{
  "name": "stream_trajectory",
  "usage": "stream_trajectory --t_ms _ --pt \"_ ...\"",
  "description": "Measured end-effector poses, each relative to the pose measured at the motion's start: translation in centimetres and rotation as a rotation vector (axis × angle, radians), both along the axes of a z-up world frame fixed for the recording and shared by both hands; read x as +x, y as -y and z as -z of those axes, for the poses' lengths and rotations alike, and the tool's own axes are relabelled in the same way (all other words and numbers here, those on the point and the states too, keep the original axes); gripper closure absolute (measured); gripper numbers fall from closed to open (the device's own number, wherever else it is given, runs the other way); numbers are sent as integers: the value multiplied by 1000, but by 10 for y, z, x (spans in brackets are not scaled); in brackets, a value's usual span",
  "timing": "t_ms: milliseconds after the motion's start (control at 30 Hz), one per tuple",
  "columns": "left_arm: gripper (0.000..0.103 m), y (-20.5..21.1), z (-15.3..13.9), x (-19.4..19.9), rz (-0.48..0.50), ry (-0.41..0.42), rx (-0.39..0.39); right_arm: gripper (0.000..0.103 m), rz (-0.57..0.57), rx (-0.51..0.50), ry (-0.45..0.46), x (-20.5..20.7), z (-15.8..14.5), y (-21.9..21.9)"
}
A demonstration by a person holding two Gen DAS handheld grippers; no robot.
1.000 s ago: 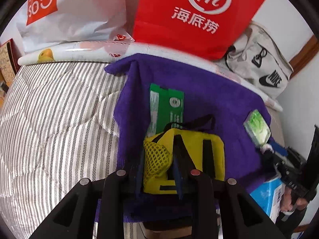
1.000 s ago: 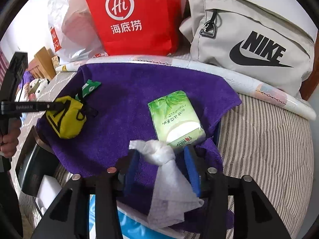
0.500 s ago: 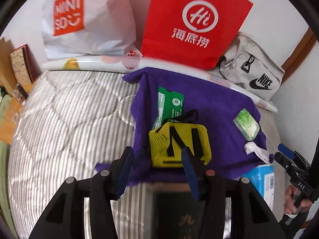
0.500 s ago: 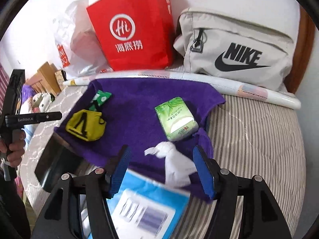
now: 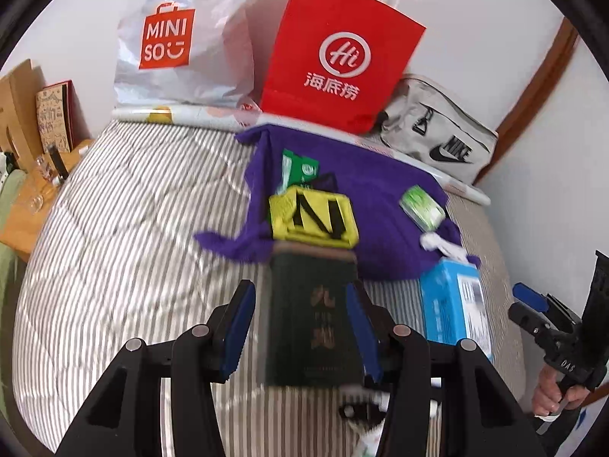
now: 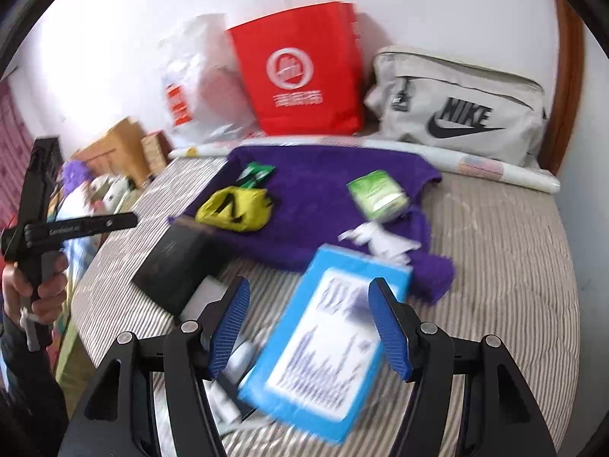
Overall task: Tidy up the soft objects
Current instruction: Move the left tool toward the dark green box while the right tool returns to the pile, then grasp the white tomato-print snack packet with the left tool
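Note:
On the striped bed lies a purple towel [image 5: 384,194] [image 6: 323,190]. It bears a yellow pouch [image 5: 312,221] [image 6: 236,209], a green packet [image 5: 300,169] [image 6: 255,173], a green tissue pack [image 5: 422,207] [image 6: 377,194] and a crumpled white tissue [image 5: 441,245] [image 6: 380,240]. My left gripper [image 5: 300,327] hangs open above a dark green box [image 5: 312,316] [image 6: 179,262], which lies on the bed. The right gripper [image 6: 310,327] is open over a blue box [image 6: 323,342] [image 5: 453,304]. Neither holds anything.
Against the far wall stand a white plastic bag [image 5: 182,45], a red paper bag [image 5: 335,61] [image 6: 300,72] and a grey sports bag [image 5: 437,133] [image 6: 456,106], with a rolled sheet [image 6: 495,169] in front. Cardboard and wooden items [image 5: 23,122] crowd the bed's left side.
Both grippers let go, the left of the yellow pouch, the right of the white tissue. They opened and pulled back and up, off the towel, bringing the dark and blue boxes into view.

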State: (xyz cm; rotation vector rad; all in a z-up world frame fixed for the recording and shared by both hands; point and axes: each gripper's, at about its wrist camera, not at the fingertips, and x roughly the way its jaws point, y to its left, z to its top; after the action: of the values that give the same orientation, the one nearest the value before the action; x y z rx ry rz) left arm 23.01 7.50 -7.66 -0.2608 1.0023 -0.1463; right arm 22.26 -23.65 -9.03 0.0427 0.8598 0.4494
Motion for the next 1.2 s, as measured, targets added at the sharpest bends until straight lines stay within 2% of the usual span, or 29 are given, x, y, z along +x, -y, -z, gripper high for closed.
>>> stream_trajectory --t_ms 133,367,467,500,567,667,833,900,1033,1100,1200 --pt "56 -4 7 -22 0 -9 35 39 -60 -24 16 -26 3 -25" --pt "55 -19 20 -56 0 -13 42 39 -147 -69 10 -50 18 -69" --pt "54 -24 28 -69 5 -21 47 45 -192 -135 11 -58 32 -84" --pt "54 -26 32 -73 3 -20 29 51 -204 -154 6 -60 37 -88" --pt "54 -28 39 -79 7 -28 -23 55 -231 -195 -16 -61 48 -96" --pt "54 -29 50 -82 10 -34 -92 55 -248 -252 -37 -60 59 -104" --pt "54 -25 60 -83 26 -48 -125 55 -254 -305 -69 -50 73 -112" --pt "54 -24 61 -84 38 -49 -145 59 -252 -320 -86 -46 78 -114" --pt "54 -27 63 -86 43 -51 -190 60 -286 -358 -77 -45 83 -126" --pt "54 -28 63 -87 41 -52 -195 73 -303 -359 -104 -44 88 -132" --pt "54 -29 66 -89 36 -60 -193 84 -311 -362 -85 -46 82 -134"
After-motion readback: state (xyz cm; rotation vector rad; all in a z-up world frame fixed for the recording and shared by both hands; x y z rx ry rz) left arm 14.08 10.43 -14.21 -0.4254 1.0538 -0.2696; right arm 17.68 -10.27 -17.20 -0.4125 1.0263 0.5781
